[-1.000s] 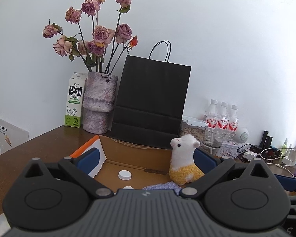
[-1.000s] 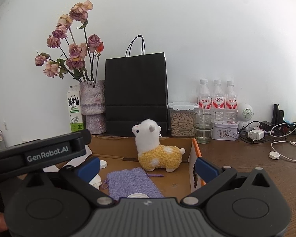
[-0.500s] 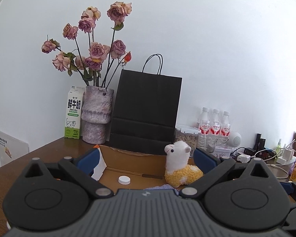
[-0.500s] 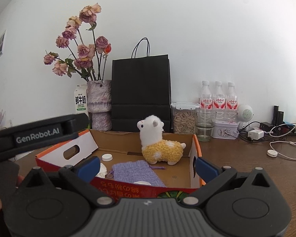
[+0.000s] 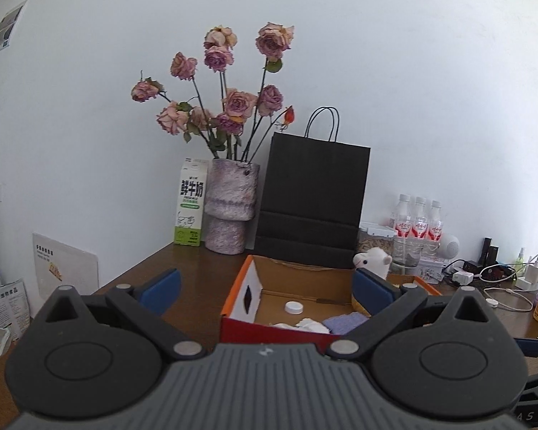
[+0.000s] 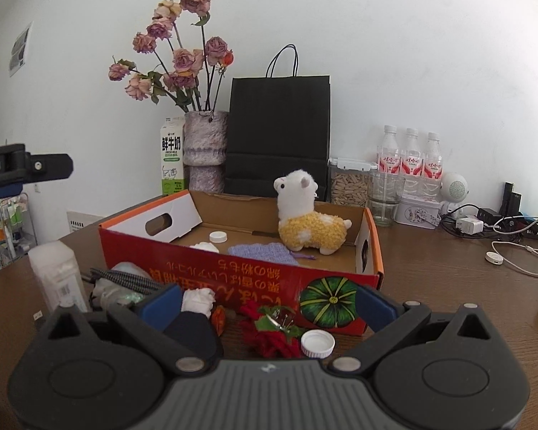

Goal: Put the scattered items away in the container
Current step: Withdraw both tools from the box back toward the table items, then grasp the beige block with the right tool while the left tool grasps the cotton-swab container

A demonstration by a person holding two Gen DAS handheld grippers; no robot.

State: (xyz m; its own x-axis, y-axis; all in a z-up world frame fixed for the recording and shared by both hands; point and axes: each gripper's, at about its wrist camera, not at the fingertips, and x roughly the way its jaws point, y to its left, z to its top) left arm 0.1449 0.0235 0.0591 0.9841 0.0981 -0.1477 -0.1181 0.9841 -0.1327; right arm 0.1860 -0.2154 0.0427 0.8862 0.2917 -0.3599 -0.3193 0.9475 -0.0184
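Right wrist view showed what the left one hid — loose items on the brown wooden table (image 6: 430, 261) in front of the red-and-orange cardboard box (image 6: 240, 268): a white plastic bottle cap (image 6: 317, 344) at 6 o'clock, a red fabric flower with green leaves (image 6: 272, 329) just beside it, a crumpled white tissue (image 6: 197, 299) at 7 o'clock, a grey braided cord bundle (image 6: 125, 281) and a frosted white plastic bottle (image 6: 59, 279) at 8 o'clock. The box front carried a printed green pumpkin.

Right gripper (image 6: 267, 299) hung over these items, blue-padded fingers spread wide, nothing between them. Left gripper (image 5: 265, 288) likewise spread and empty, pointed at the box's near left corner.

Inside the box, both views: a fluffy white-and-yellow alpaca plush (image 6: 306, 218) upright at the back right, a flat lilac knitted pouch (image 6: 262, 252) in front of it, a second white cap (image 5: 293, 307), a white wad (image 5: 310, 325) near the front wall. In the left view the plush (image 5: 373, 261) was half hidden behind a finger.

Behind the box — a matte black paper bag (image 5: 314, 200), a rough mauve vase of dried pink roses (image 5: 231, 204), a milk carton (image 5: 190, 202).
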